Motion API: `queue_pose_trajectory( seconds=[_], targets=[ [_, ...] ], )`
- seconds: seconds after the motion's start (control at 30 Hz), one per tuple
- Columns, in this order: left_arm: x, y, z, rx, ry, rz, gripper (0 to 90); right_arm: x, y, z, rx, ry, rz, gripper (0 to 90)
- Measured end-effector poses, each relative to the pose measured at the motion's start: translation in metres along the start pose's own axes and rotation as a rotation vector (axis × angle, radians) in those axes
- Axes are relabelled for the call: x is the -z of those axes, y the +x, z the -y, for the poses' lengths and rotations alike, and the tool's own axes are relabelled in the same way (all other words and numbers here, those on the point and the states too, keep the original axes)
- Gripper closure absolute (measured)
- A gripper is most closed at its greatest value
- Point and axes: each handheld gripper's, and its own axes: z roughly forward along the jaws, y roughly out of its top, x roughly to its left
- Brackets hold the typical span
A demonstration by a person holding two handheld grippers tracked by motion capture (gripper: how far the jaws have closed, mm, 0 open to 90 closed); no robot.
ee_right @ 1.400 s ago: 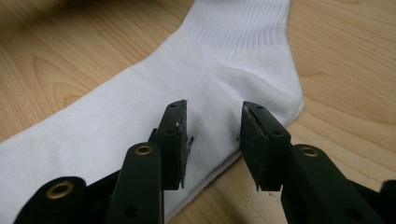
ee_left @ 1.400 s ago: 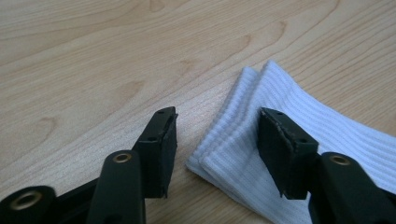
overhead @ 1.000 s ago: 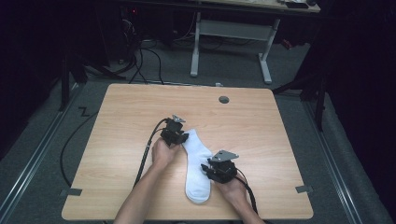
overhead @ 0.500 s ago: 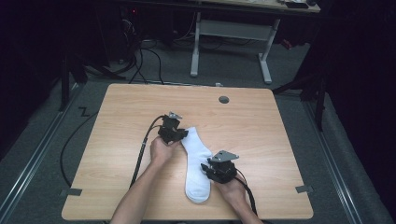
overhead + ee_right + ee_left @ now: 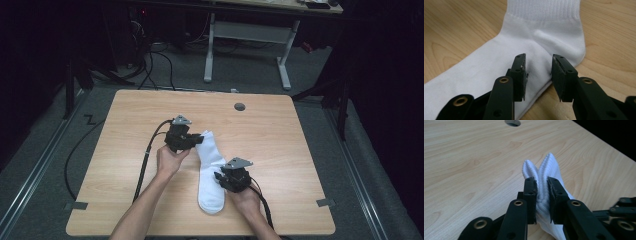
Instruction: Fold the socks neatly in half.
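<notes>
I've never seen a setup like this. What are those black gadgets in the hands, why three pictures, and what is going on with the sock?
A person holds a hand-operated gripper in each hand, each carrying its own camera. The high view looks down on the table; the other two look along each gripper's jaws. One white sock lies on the wood. The left gripper has pinched the sock's ribbed cuff between its jaws, bunching it upward. The right gripper rests near the heel, jaws apart, pressing down on the sock rather than pinching it.

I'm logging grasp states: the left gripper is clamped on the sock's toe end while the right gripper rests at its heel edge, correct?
Not quite: the left gripper is clamped on the ribbed cuff of the white sock, not the toe, as the left gripper view shows. The right gripper is indeed at the heel edge.
</notes>
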Motion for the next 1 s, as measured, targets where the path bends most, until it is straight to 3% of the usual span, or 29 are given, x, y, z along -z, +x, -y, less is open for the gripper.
queue_pose_trajectory(
  seconds=[0.4,0.53,0.6,0.83,1.0],
  targets=[
    [0.020,-0.022,0.002,-0.073,-0.047,0.098,78.8,-0.007,-0.002,-0.004,-0.027,-0.013,0.025,65.3],
    [0.027,-0.025,0.009,-0.072,-0.059,0.118,78.8,-0.010,-0.005,-0.009,-0.030,-0.003,0.038,65.3],
    [0.029,-0.027,0.014,-0.084,-0.053,0.117,78.8,-0.012,-0.006,-0.011,-0.032,-0.001,0.043,65.3],
    [0.026,-0.028,0.029,-0.065,-0.060,0.111,78.7,-0.015,-0.008,-0.014,-0.048,-0.008,0.057,64.0],
    [0.025,-0.027,0.029,-0.057,-0.072,0.093,78.7,-0.003,-0.004,-0.014,-0.061,-0.022,0.040,59.3]
  ],
)
